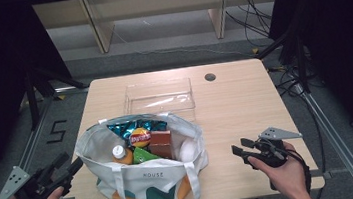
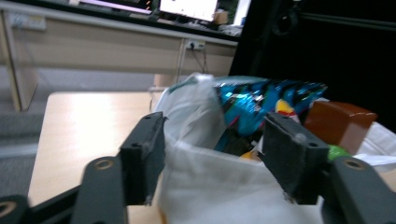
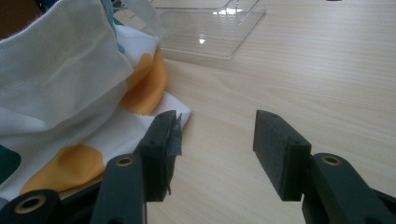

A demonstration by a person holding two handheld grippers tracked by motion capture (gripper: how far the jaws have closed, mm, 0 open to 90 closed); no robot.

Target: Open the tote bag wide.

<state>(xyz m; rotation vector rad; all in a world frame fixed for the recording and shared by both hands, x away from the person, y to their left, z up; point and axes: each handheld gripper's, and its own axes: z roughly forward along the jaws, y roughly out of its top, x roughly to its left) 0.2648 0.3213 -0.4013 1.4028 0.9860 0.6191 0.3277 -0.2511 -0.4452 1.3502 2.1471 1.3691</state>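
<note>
- Bag point(image 1: 146, 181) sits at the near edge of the table point(image 1: 246, 106), mouth up & full of snacks. It's white cloth w/ orange & green shapes.
- Inside, from the high view: blue chip pack point(image 1: 132, 128) at the back, round yellow-red snack point(image 1: 140, 137) in the middle, brown box point(image 1: 160, 142) to its right, orange bottle w/ white cap point(image 1: 120, 155) at front left, green pack point(image 1: 144, 156) next to it, smth white point(image 1: 188, 150) at far right.
- Clear tray point(image 1: 159, 97) waits just behind the bag, nothing in it. My guess: snacks go from bag to tray.
- L gripper point(image 1: 69, 167) is at the bag's left side. Jaws wide, holding nothing. In the left gripper view the bag's white rim point(image 2: 205, 154) sits btwn the jaws, but the pads don't press it yet.
- R gripper point(image 1: 238, 151) is off to the bag's right, over bare table. Jaws about half open, nothing in them. In the right gripper view the bag's corner point(image 3: 177, 109) is just beside one jaw.
- Do it well: use L to pinch the rim & hold the mouth open. Cloth is floppy, so take a good bite of it, not just the edge.
- Then bring R over the top & go down straight. Brown box or round snack look easiest, they sit high.
- Grab gently. Chip packs crush & slip.
- Lift slow so the bag doesn't come up too.
</note>
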